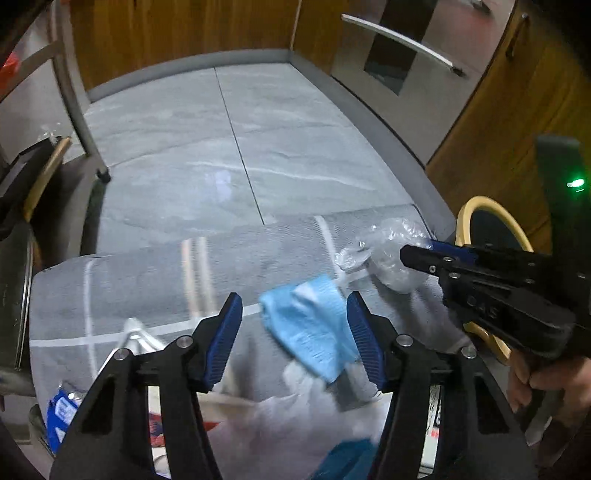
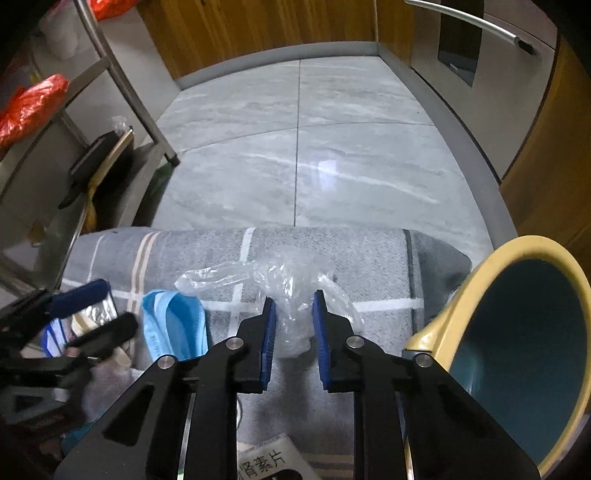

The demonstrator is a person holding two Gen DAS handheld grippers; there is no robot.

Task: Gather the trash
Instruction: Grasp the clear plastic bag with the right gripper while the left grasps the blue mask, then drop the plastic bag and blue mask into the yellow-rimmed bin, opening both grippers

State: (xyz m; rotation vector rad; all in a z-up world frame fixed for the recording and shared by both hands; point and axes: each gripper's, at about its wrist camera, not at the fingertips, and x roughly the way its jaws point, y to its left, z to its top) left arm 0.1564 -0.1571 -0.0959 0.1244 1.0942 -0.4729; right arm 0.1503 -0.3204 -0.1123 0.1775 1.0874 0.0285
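On a grey mat with pale stripes, laid over a grey tiled floor, several pieces of litter lie scattered; the right tool points steeply down over a crumpled clear plastic bag, its blue pads set close either side of the bag's lower bunch, narrow but with a gap showing, and whether they press the film cannot be told; the left wrist view shows the same tool with its tips at the bag and a hand on its grip; the left tool stands with its jaws well apart, straddling a crumpled light blue face mask on the mat, the right pad just beside the mask's edge, the left pad clear of it; this view is blurred; from the right wrist view the mask lies left of the bag, with the left tool near it; a blue and white packet lies at the mat's left end and a printed leaflet at the near edge; a bin, cream rim and teal inside, stands just beside the mat's right end; wooden cabinets and a steel appliance door border the floor; a metal rack holds an orange bag.
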